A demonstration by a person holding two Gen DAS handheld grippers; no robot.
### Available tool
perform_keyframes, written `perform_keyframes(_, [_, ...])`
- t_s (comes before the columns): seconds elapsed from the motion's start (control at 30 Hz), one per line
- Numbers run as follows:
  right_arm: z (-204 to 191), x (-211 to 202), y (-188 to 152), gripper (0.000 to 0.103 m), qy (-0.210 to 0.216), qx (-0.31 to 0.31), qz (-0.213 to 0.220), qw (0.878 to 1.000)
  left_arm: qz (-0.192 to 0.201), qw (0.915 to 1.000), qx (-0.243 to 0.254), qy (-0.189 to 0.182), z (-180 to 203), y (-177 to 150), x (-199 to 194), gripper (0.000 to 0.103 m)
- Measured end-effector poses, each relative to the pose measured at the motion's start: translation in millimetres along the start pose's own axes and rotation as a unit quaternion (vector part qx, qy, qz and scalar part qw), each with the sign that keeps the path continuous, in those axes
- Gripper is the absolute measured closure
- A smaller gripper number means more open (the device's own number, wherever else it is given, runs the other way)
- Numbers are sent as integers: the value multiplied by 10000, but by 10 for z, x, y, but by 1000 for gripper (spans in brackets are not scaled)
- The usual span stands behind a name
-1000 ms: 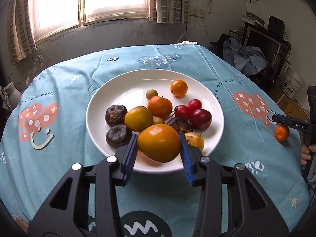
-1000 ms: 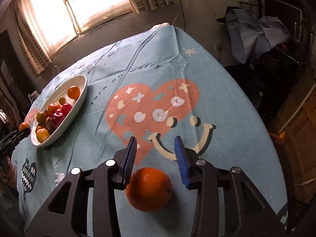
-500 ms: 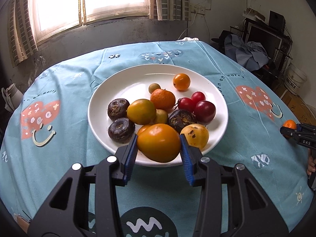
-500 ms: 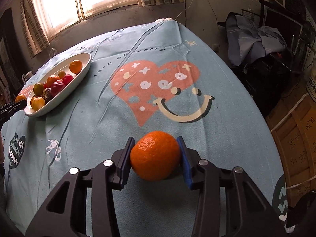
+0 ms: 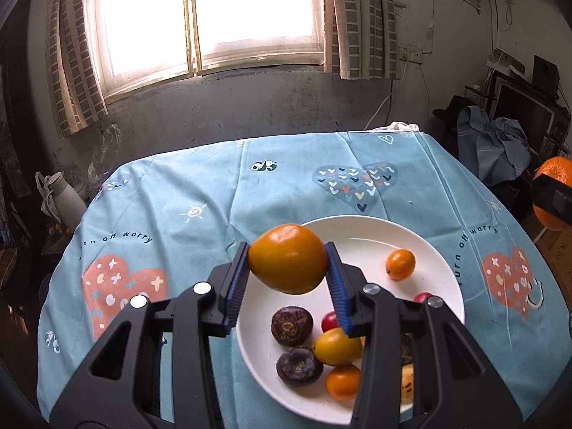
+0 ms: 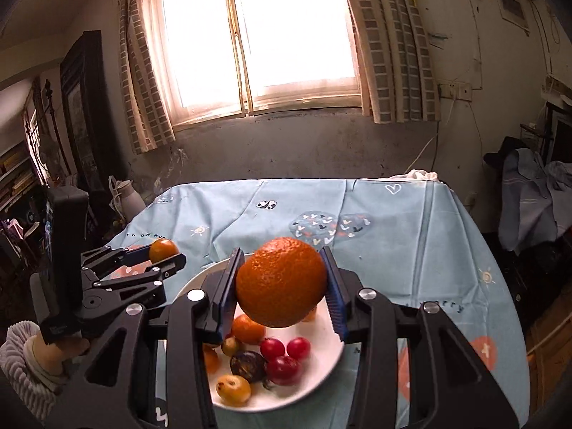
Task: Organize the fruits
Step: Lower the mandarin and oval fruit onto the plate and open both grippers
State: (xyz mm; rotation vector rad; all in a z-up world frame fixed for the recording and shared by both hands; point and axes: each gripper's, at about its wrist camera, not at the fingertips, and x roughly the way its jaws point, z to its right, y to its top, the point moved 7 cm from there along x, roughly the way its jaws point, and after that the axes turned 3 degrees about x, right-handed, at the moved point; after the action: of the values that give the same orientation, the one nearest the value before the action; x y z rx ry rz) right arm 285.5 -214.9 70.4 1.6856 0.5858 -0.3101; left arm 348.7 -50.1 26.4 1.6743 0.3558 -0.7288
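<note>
My left gripper [image 5: 287, 279] is shut on a smooth yellow-orange persimmon [image 5: 287, 258], held in the air over the left rim of the white plate [image 5: 443, 250]. My right gripper [image 6: 282, 293] is shut on a rough-skinned orange [image 6: 280, 281], raised above the same plate [image 6: 334, 357]. The plate holds several fruits: dark purple ones [image 5: 291, 325], red ones [image 6: 284, 369], small orange and yellow ones [image 5: 400, 264]. In the right wrist view the left gripper [image 6: 168, 261] and its persimmon [image 6: 163, 249] show at the left. The orange [image 5: 554, 175] shows at the right edge of the left wrist view.
The table wears a light blue cloth [image 5: 221, 193] printed with hearts and smileys. A white flask [image 5: 66, 196] stands beyond the far left corner. Clothes lie heaped on furniture [image 5: 497, 146] at the right. A window wall is behind the table. A sleeved hand [image 6: 39, 354] grips the left handle.
Both grippers rose and now point more toward the window. The left lifted the persimmon off the plate. The right closed on the orange, picked it off the cloth and carried it over the plate.
</note>
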Motion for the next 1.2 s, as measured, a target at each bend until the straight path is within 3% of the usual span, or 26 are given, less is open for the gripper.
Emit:
perform_keyframes(0.2, [-72, 988, -233, 60, -108, 124, -766, 9969, -435, 9990, -60, -56, -54, -195, 626, 61])
perform_keyframes(0.47, [-41, 1553, -487, 60, -429, -162, -1305, 9904, -765, 9968, -111, -210, -56, -360, 1045, 61])
perform_keyframes(0.77, [69, 1829, -696, 58, -581, -250, -1768, 9822, -907, 9956, -43, -232, -11, -385, 1146, 60])
perform_keyframes(1.03, [76, 1775, -658, 53, -632, -243, -1681, 9834, -898, 9958, -22, -194, -1, -379, 1142, 59])
perform_keyframes(1.2, [96, 1695, -605, 53, -648, -197, -1581, 9851, -787, 9967, -106, -166, -27, -352, 1095, 50])
